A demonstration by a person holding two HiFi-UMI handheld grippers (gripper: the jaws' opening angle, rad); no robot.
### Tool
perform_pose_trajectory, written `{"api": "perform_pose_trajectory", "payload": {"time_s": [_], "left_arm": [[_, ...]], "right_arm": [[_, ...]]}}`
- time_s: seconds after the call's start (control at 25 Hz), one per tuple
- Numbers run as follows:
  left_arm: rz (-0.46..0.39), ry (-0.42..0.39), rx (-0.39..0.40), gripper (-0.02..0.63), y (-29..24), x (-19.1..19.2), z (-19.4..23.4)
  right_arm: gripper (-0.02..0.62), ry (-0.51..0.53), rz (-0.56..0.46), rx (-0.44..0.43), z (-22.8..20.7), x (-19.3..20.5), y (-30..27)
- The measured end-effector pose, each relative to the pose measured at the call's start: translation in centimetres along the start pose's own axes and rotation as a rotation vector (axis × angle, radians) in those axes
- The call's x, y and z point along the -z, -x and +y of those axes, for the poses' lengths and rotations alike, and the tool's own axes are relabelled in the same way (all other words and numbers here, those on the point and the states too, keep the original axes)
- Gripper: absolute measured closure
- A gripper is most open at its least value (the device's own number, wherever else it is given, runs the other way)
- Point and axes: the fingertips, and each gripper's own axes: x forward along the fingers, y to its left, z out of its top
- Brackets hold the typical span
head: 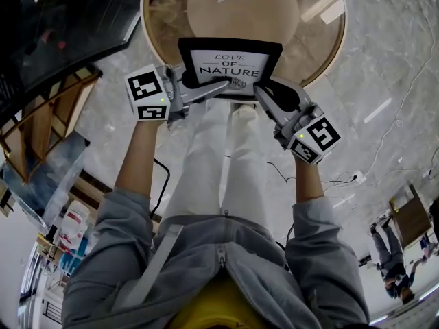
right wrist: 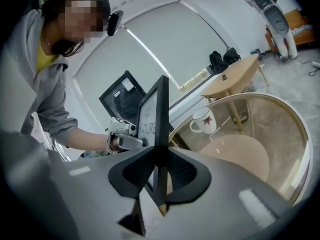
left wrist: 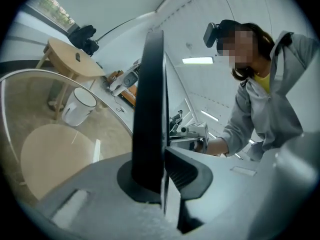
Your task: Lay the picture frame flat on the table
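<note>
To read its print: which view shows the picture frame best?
Head view: the picture frame faces it, lettering legible. Left gripper view shows only its edge; right gripper view, its edge plus a sliver of print.

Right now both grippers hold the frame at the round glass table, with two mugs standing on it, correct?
Not quite: only one mug stands on the table, as the right gripper view shows. The rest is right.

Matt black picture frame (head: 230, 64), glossy glass table (head: 317, 41)
</note>
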Motion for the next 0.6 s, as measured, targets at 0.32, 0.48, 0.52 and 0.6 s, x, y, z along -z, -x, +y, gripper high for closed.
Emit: {"api": "perform_pose_trajectory", "payload": {"time_s": [0.32, 0.48, 0.52, 0.6], "left_arm": [[-0.122, 0.122, -0.224, 0.377, -0.4, 0.9, 4.5], [-0.131, 0.191, -0.315, 0.357, 0.3, 2.3, 6.2], [-0.130, 0.201, -0.331, 0.359, 0.6, 2.6, 6.4], [-0.120, 0.206, -0.352, 0.362, 0.9, 3.2, 6.5]], "right_arm": [[0.525, 0.027, -0.025, 0.108, -1.7, 0.8, 0.9], [0.525, 0.011, -0.016, 0.136, -3.1, 1.3, 1.4], [0.525, 0.004, -0.014, 0.142, -3.5, 1.5, 1.6], [0.525, -0.011, -0.008, 0.150, -4.1, 2.0, 1.8]]}}
